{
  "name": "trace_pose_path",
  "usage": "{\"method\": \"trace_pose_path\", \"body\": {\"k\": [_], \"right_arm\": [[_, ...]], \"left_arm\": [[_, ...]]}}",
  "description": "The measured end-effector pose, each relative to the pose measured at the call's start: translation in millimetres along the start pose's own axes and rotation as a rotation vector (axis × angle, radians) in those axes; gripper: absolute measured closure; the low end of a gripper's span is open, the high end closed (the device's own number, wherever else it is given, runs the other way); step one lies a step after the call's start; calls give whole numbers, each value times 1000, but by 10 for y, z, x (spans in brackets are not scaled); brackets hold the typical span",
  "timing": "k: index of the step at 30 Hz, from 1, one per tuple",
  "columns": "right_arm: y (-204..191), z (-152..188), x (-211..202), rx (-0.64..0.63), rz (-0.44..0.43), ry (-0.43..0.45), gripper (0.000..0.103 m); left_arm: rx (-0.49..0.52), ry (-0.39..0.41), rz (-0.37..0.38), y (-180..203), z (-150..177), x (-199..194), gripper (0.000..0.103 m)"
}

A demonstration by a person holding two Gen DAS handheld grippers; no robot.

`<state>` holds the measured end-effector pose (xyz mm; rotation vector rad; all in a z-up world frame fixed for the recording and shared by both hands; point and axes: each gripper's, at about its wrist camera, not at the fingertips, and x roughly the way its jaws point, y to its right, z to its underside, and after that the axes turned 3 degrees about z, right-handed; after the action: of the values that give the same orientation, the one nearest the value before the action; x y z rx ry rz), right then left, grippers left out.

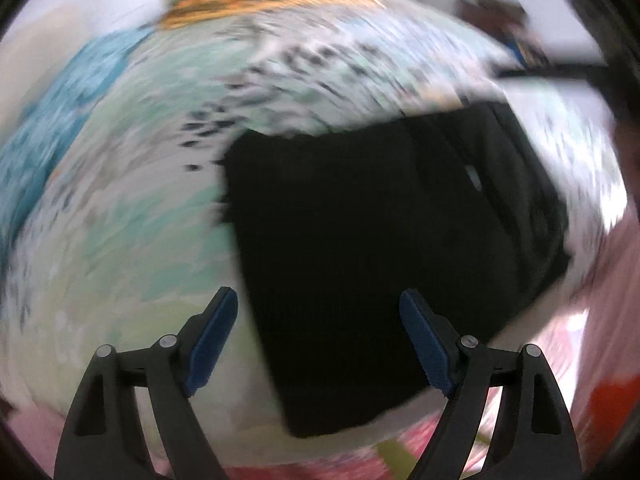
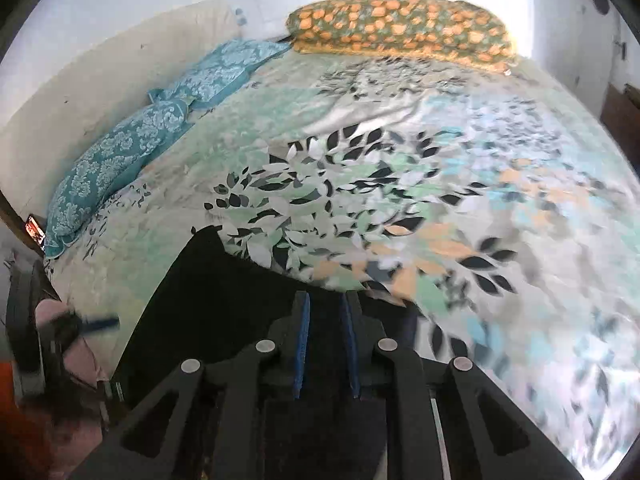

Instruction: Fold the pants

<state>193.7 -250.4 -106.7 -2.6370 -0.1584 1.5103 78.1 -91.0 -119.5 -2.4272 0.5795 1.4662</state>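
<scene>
Left wrist: black pants [image 1: 360, 248] folded; small pale label [image 1: 475, 178] unreadable.

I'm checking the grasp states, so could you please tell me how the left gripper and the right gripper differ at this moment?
The left gripper is wide open above the black pants, holding nothing; the right gripper is nearly closed, with dark fabric of the pants between its fingers. The left view is motion-blurred, the right mostly sharp. Both have black fingers with blue pads.
</scene>
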Motion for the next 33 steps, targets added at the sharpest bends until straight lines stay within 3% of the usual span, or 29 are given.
{"method": "trace_pose_path", "body": {"k": [2, 3, 5, 7, 12, 15, 19, 29, 30, 32, 33], "right_arm": [[228, 175, 460, 78, 51, -175, 83], [355, 272, 533, 153, 12, -189, 83], [512, 351, 429, 237, -48, -131, 83], [529, 393, 197, 259, -7, -88, 76], [182, 589, -519, 161, -61, 6, 74], [-117, 797, -570, 92, -96, -35, 72], [-254, 1167, -274, 63, -58, -157, 71], [-237, 1284, -398, 85, -74, -152, 68], [-192, 1255, -449, 99, -93, -137, 64], [12, 1179, -637, 160, -90, -49, 33], [126, 1158, -710, 180, -72, -9, 9]], "left_arm": [[57, -16, -10, 123, 79, 29, 19], [59, -10, -3, 133, 103, 7, 19], [50, -12, 23, 104, 119, -56, 19], [22, -5, 30, 47, 144, -111, 18], [-59, 10, 34, -75, 72, -132, 18], [-88, -16, 23, -113, 46, -60, 18], [-92, -35, 15, -119, 69, -22, 18], [-82, -36, 4, -181, 53, -60, 16], [-93, -25, 2, -246, 40, -98, 16], [-162, 10, -5, -482, 27, -174, 12], [-226, 19, 18, -663, 34, -184, 7]]}}
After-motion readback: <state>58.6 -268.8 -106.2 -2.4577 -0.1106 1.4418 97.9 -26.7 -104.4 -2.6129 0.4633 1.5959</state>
